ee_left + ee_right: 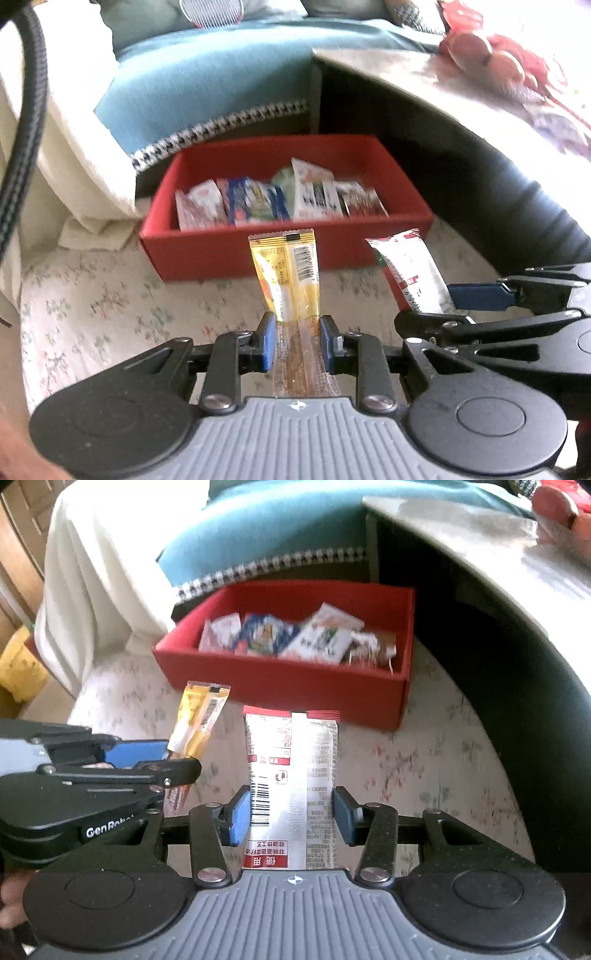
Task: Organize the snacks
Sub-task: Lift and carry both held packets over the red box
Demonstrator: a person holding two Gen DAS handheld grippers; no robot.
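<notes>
My left gripper (297,341) is shut on a slim yellow snack packet (288,275) that sticks up between its blue pads, above the floral floor covering. To its right my right gripper (291,818) is shut on a wider silver-and-red snack packet (293,775), also seen from the left wrist (413,273). From the right wrist the yellow packet (197,720) shows in the left gripper (173,758) at the left. Ahead of both stands a red box (236,251) (295,686) holding several snack packets.
A teal-covered sofa (207,85) with a white throw (99,579) lies behind the box. A dark table (461,155) with a pale top rises at the right, red fruit (484,55) on it. The floral floor covering (110,302) lies between the grippers and the box.
</notes>
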